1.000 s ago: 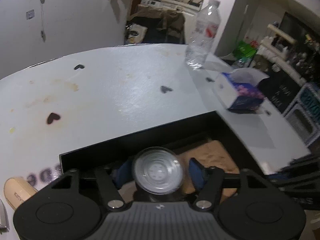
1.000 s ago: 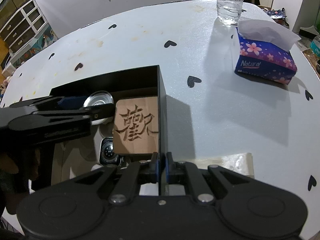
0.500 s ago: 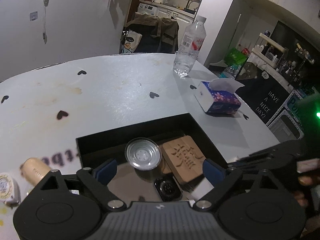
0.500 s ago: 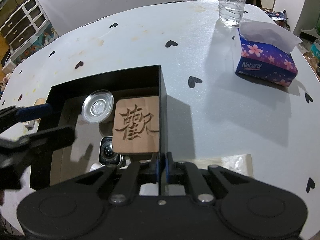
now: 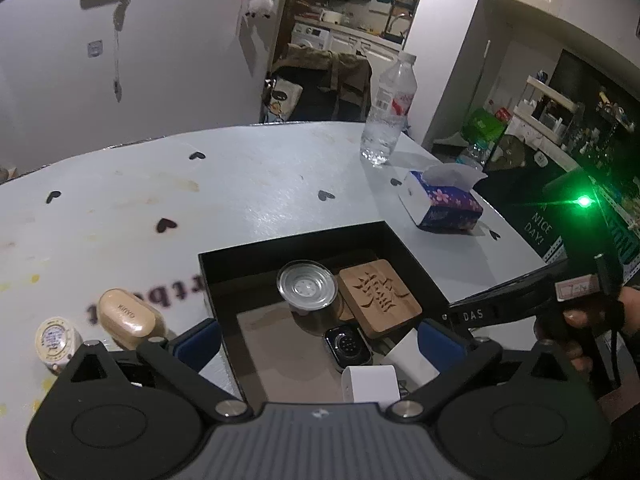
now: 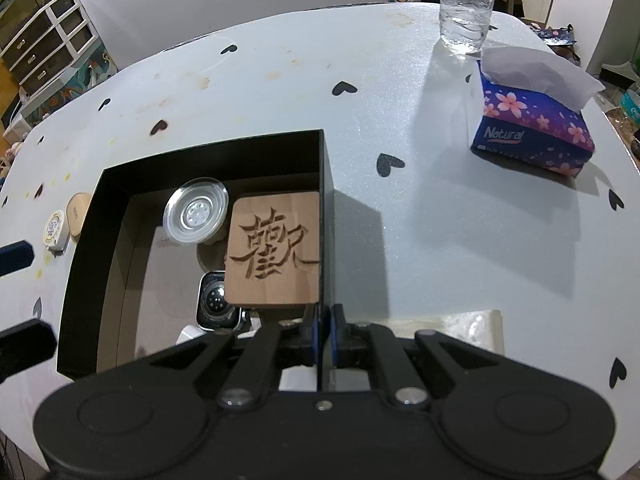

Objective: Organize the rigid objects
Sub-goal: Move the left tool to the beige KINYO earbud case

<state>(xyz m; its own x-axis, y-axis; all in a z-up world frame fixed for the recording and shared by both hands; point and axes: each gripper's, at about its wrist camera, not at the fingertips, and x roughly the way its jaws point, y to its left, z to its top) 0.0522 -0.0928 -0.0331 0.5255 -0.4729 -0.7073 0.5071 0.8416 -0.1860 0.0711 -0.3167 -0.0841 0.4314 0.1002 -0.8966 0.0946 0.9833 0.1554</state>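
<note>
A black box (image 5: 296,240) (image 6: 92,216) sits on the white table. Inside it are a clear round lidded cup (image 5: 306,290) (image 6: 197,216), a carved wooden block (image 5: 379,298) (image 6: 274,250), a smartwatch (image 5: 347,346) (image 6: 216,300) and a white charger (image 5: 370,382). My left gripper (image 5: 318,344) is open and empty, raised above the box's near side. My right gripper (image 6: 324,330) is shut on the box's right wall. A beige earbud case (image 5: 126,318) (image 6: 78,214) and a small round tin (image 5: 54,340) (image 6: 54,230) lie on the table left of the box.
A purple tissue box (image 5: 440,204) (image 6: 536,128) and a water bottle (image 5: 388,114) (image 6: 466,4) stand at the table's far right. A pale flat packet (image 6: 468,330) lies by the right gripper. Black heart stickers dot the tabletop.
My left gripper let go of the clear cup inside the box, opened wide, and drew back and up. The right gripper has stayed shut on the box wall.
</note>
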